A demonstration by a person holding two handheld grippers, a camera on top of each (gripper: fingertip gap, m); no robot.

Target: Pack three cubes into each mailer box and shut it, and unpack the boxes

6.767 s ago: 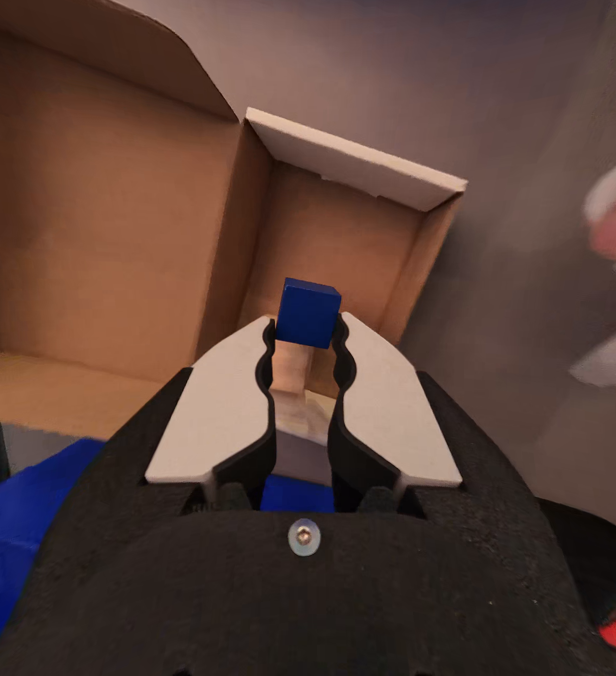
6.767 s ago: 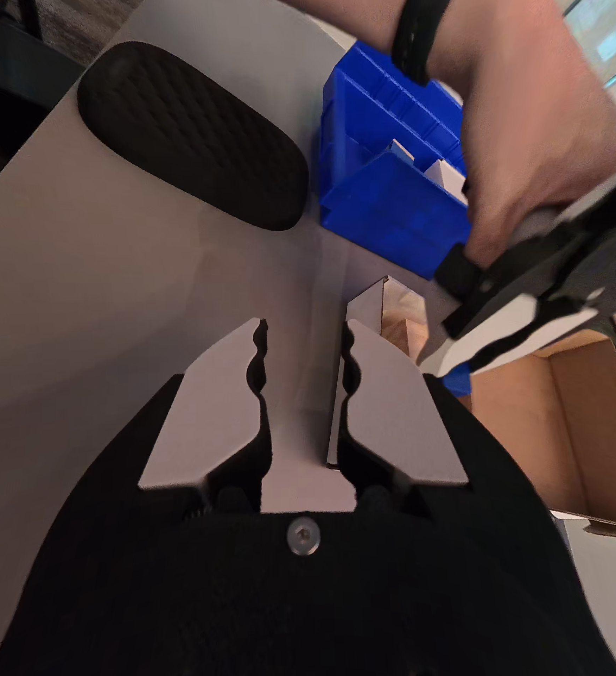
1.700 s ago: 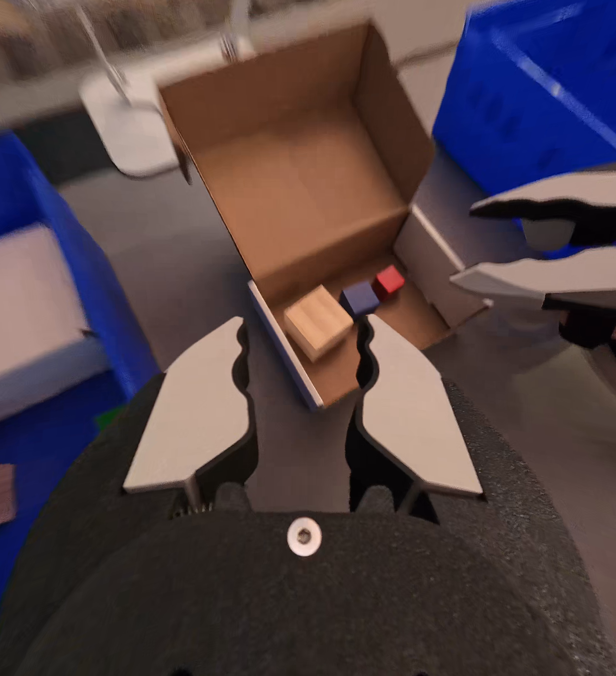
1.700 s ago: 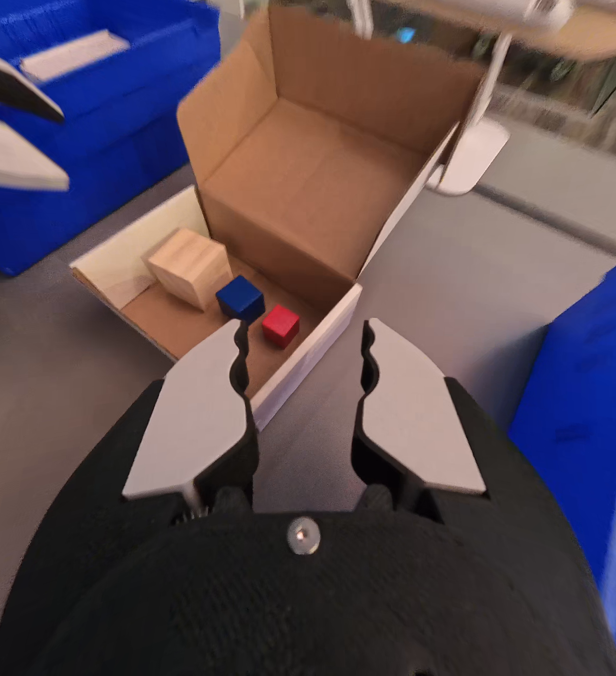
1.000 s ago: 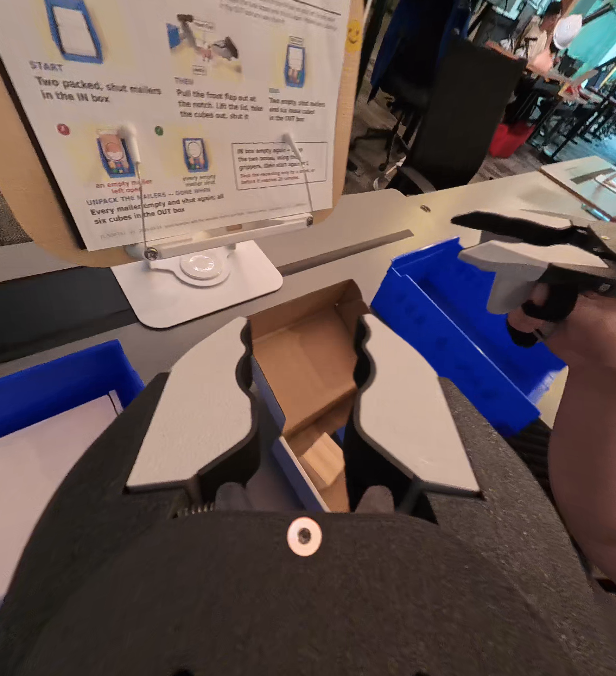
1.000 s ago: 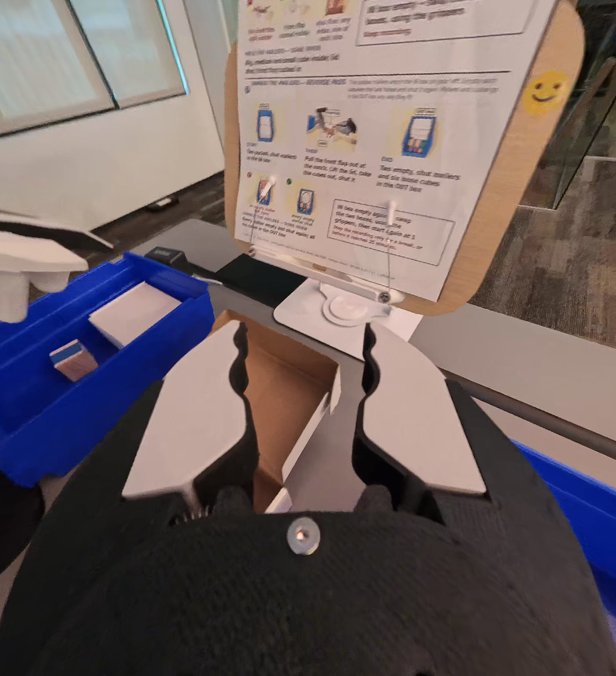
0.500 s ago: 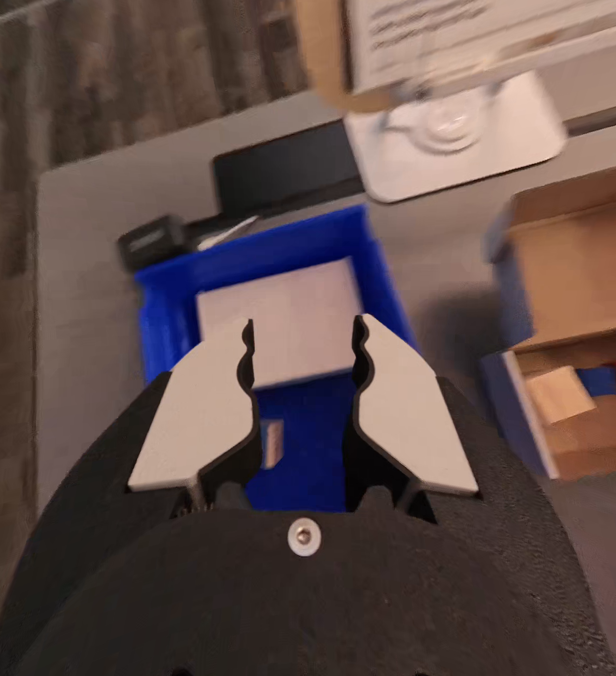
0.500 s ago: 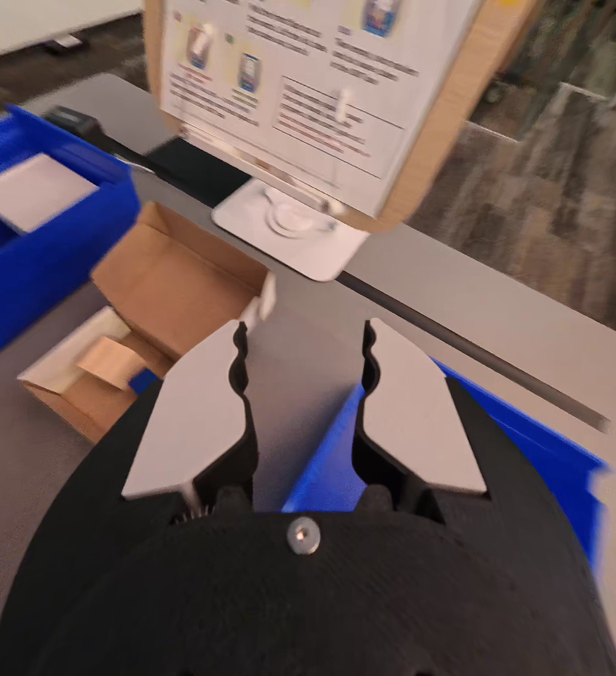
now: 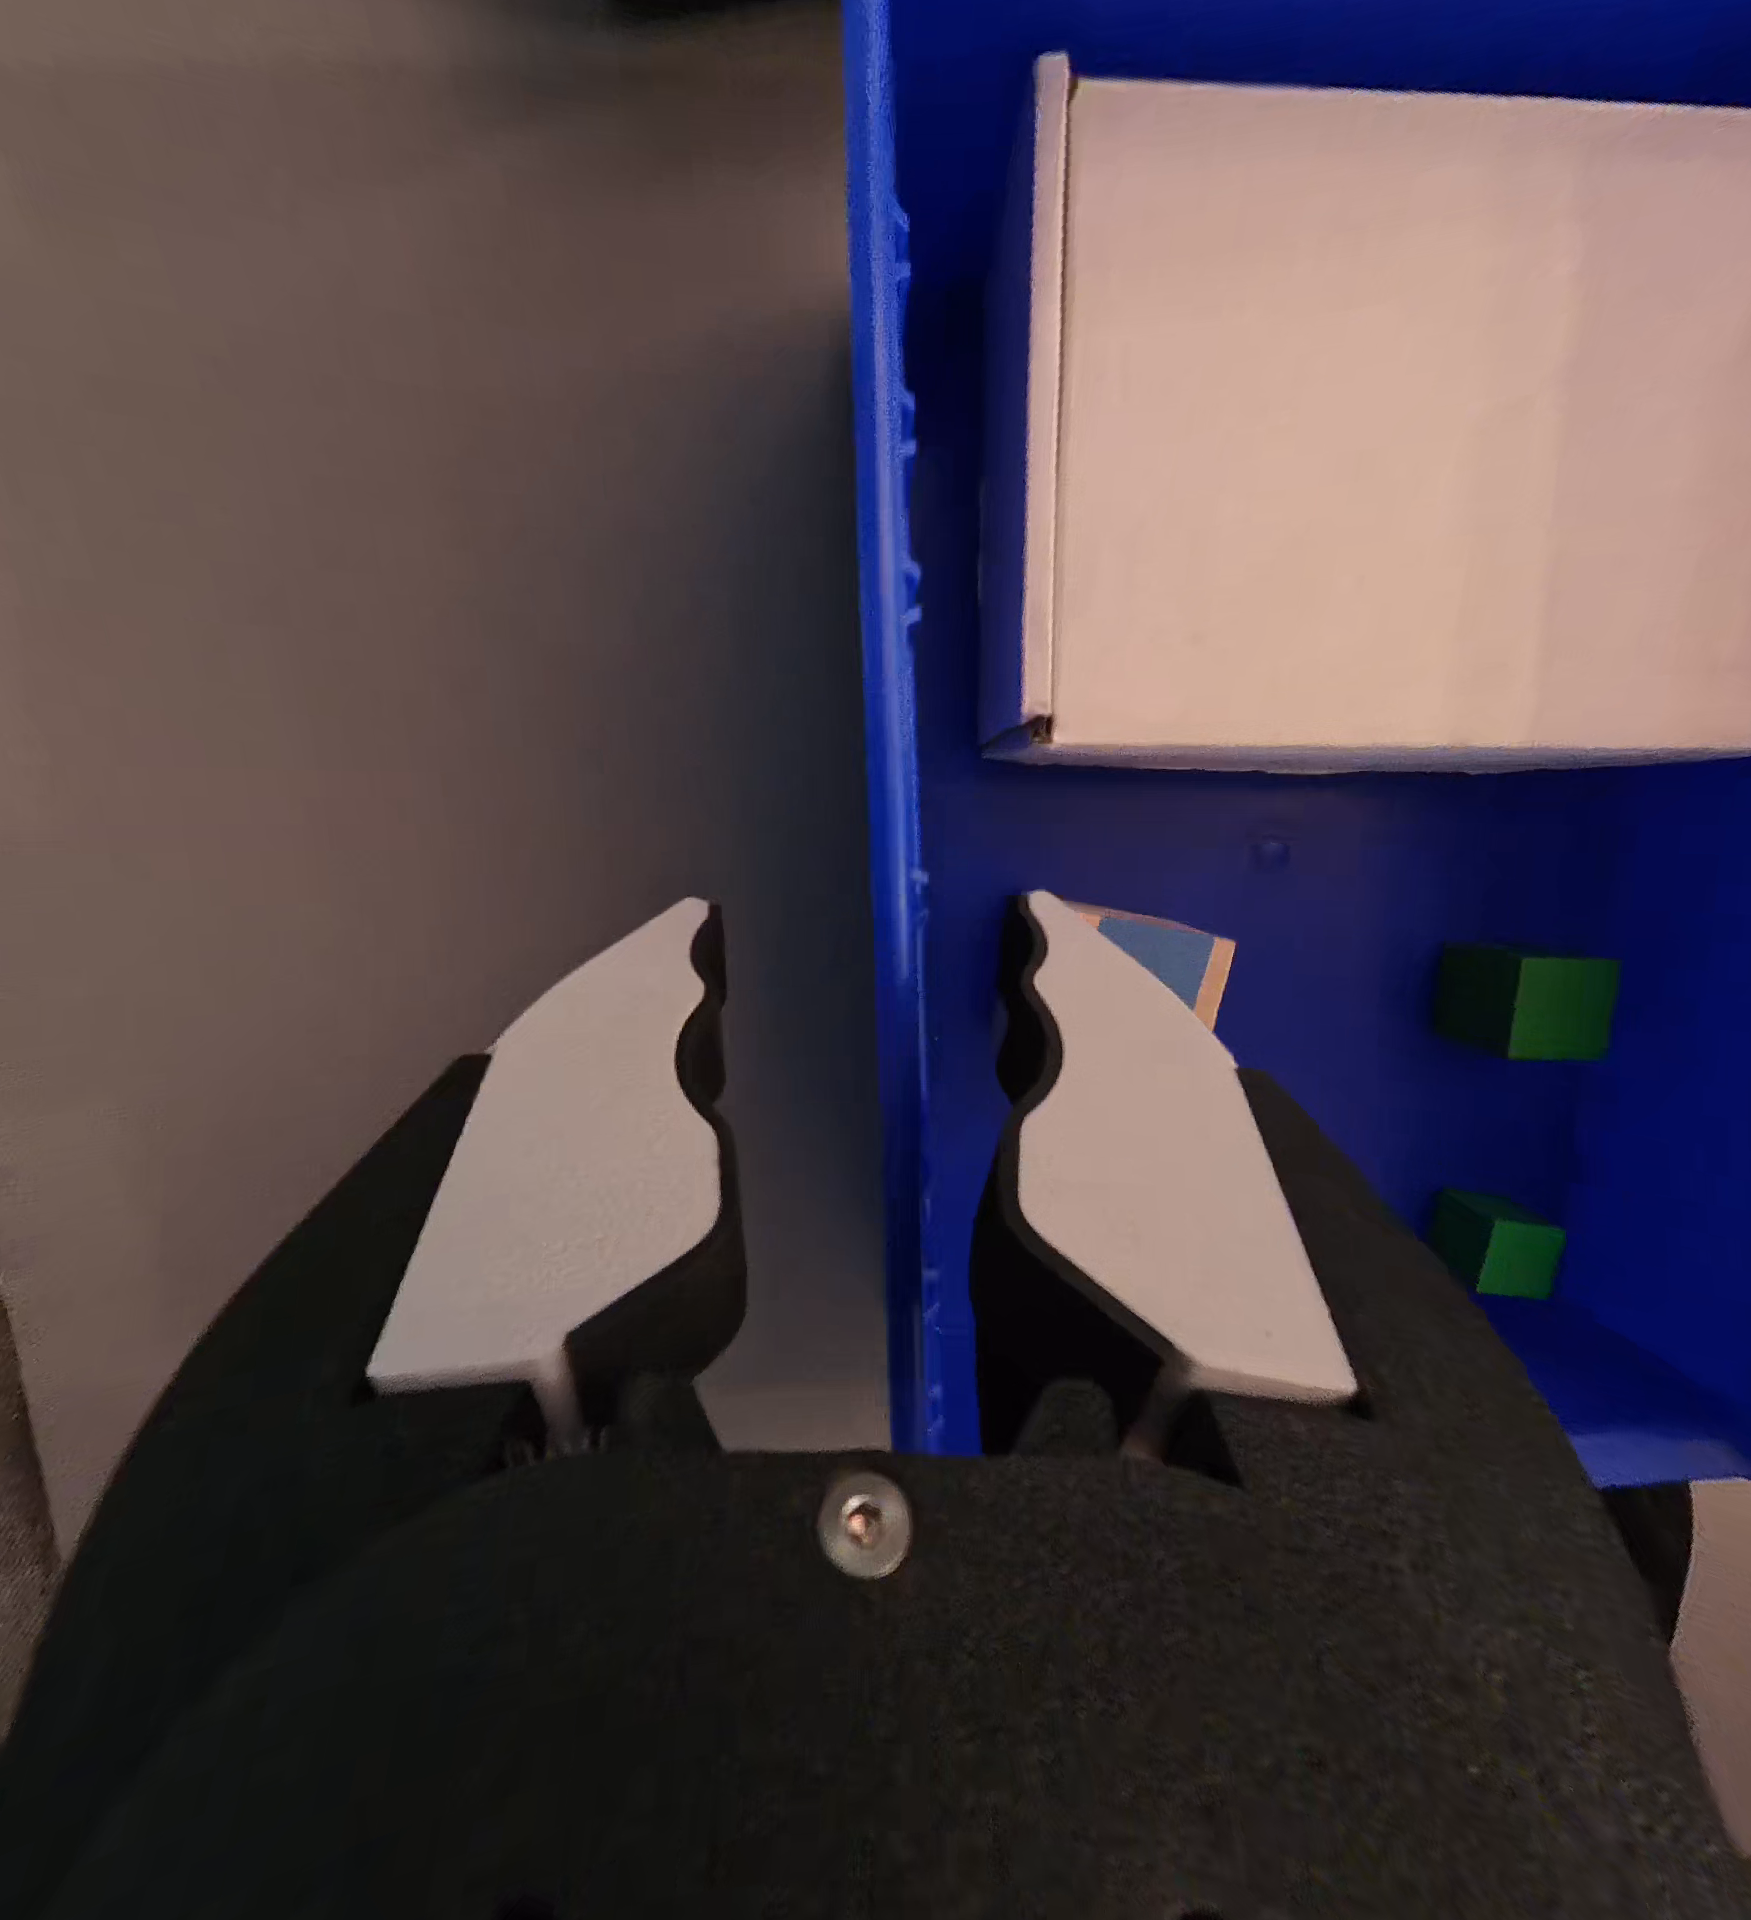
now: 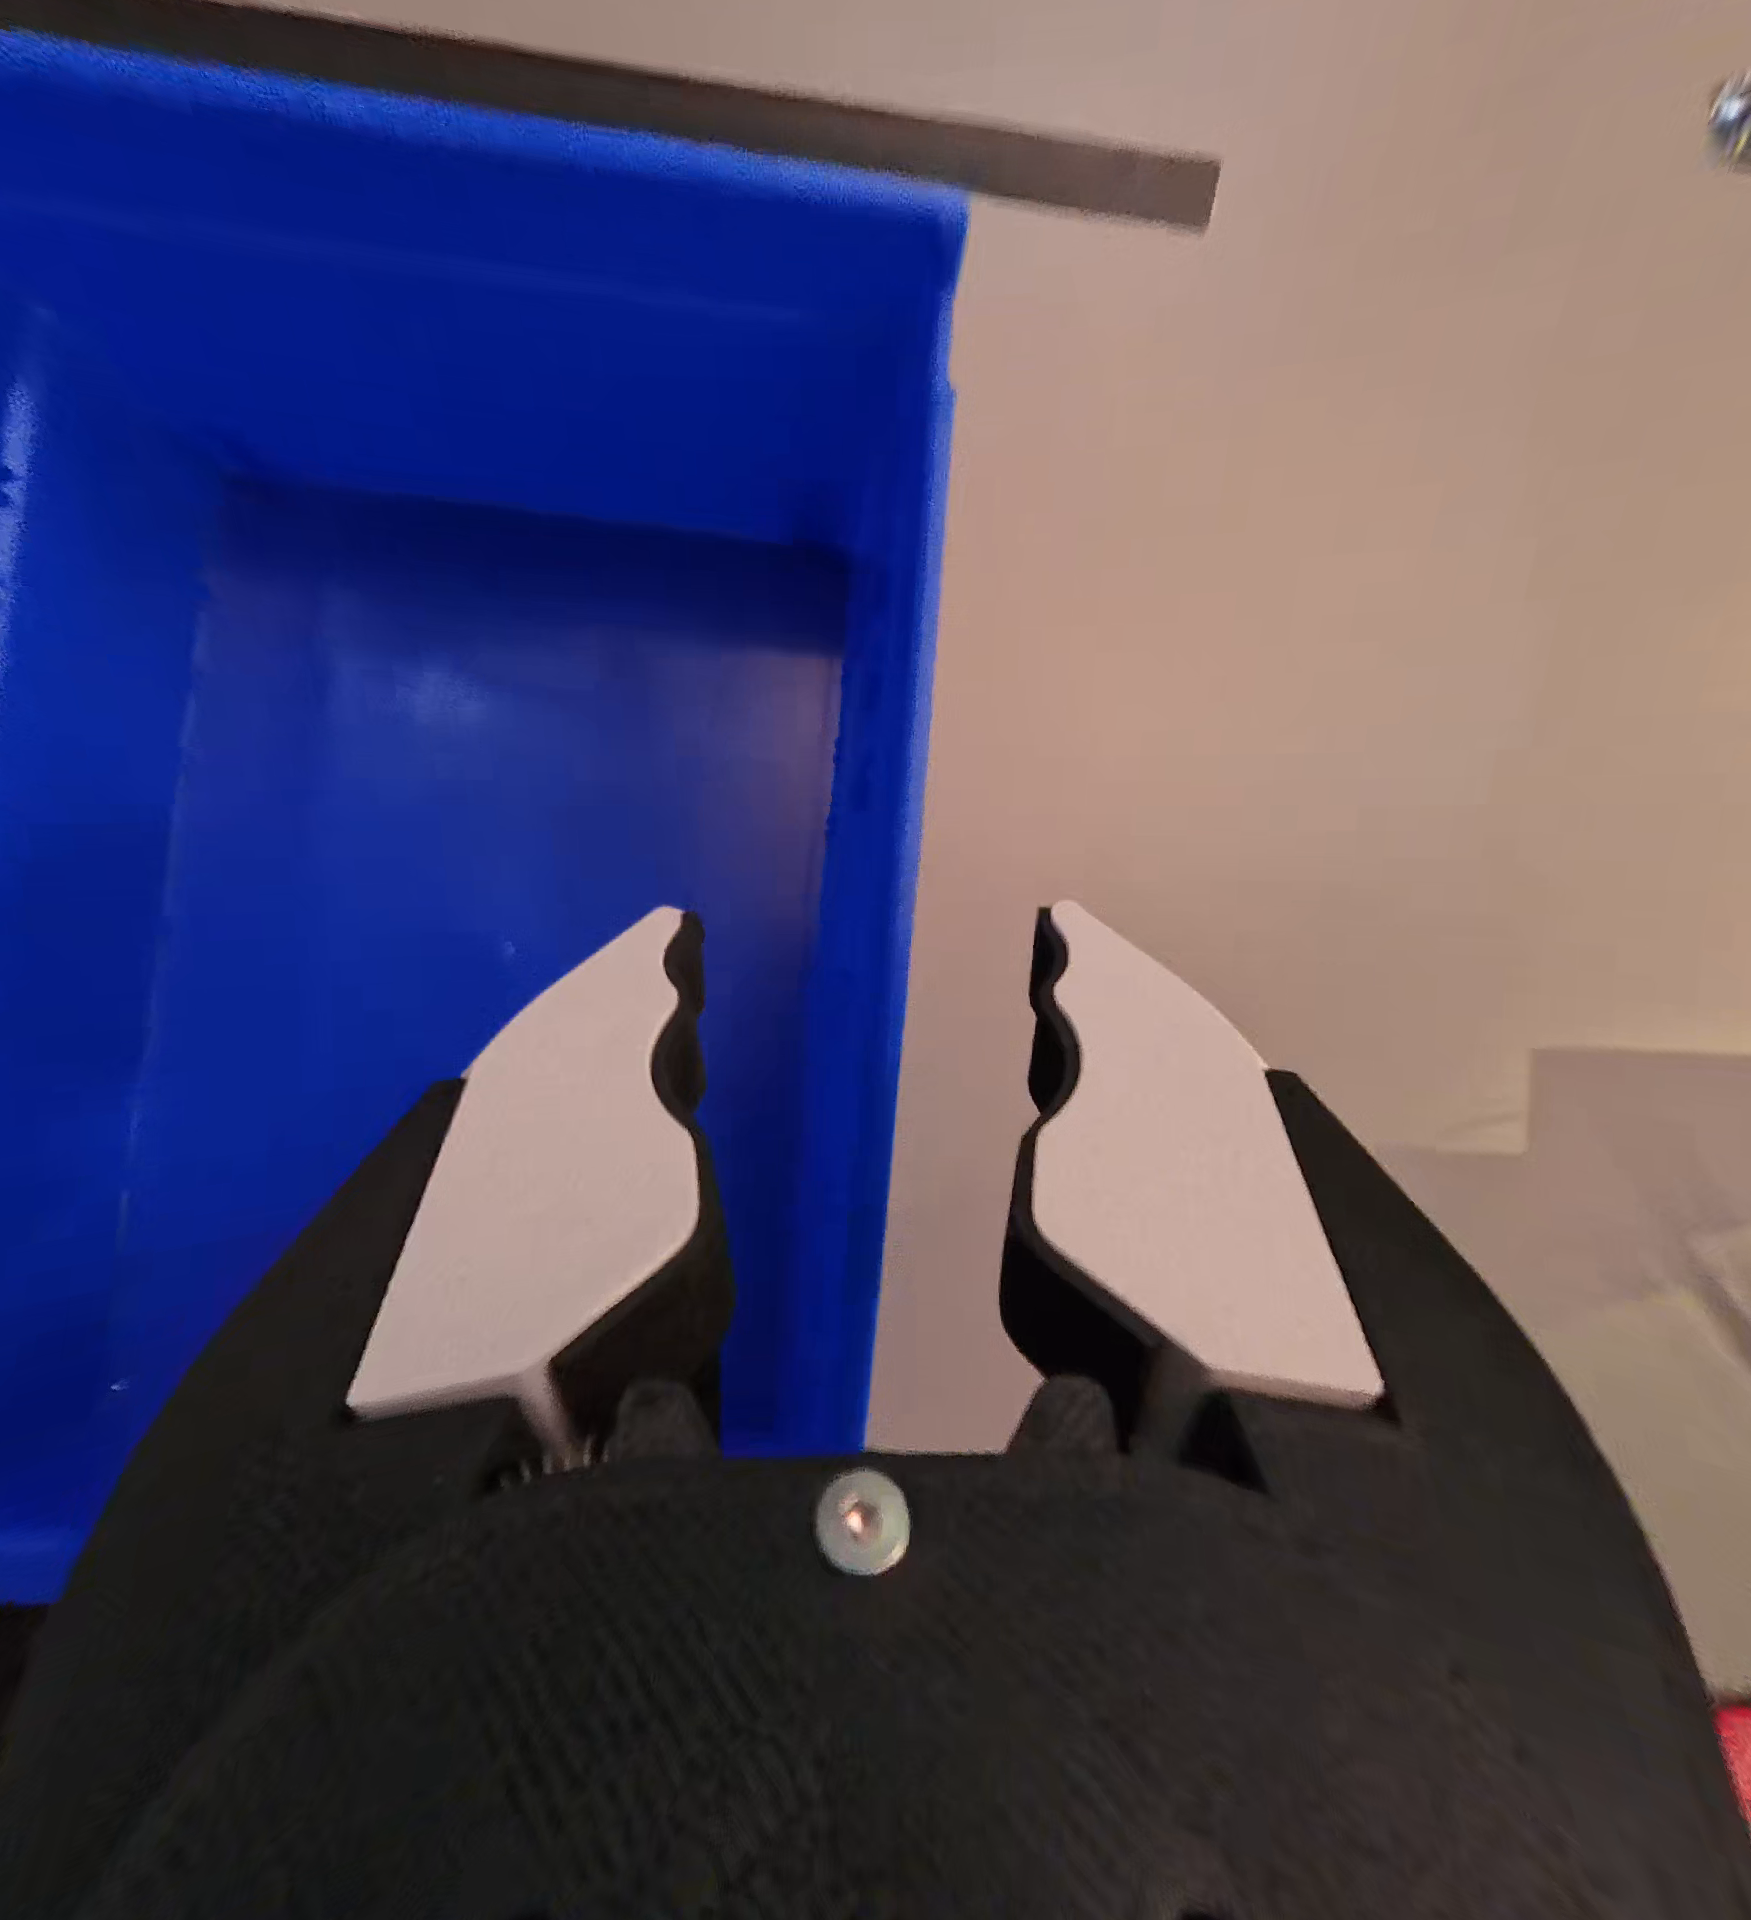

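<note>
Bins dominate both views — the left bin (image 9: 892, 520), right of frame, holds a shut white box (image 9: 1422, 416) and two green cubes (image 9: 1520, 1006). Both the left gripper (image 9: 858, 925) and the right gripper (image 10: 866, 930) hang released and empty, likely poised for the next pick.

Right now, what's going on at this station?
Both grippers are open and empty, each above a blue plastic bin's side wall. The left gripper straddles the wall of the blue bin holding a shut white cardboard mailer box, two green cubes and a blue-topped wooden block. The right gripper is over a second blue bin that looks empty where visible.
</note>
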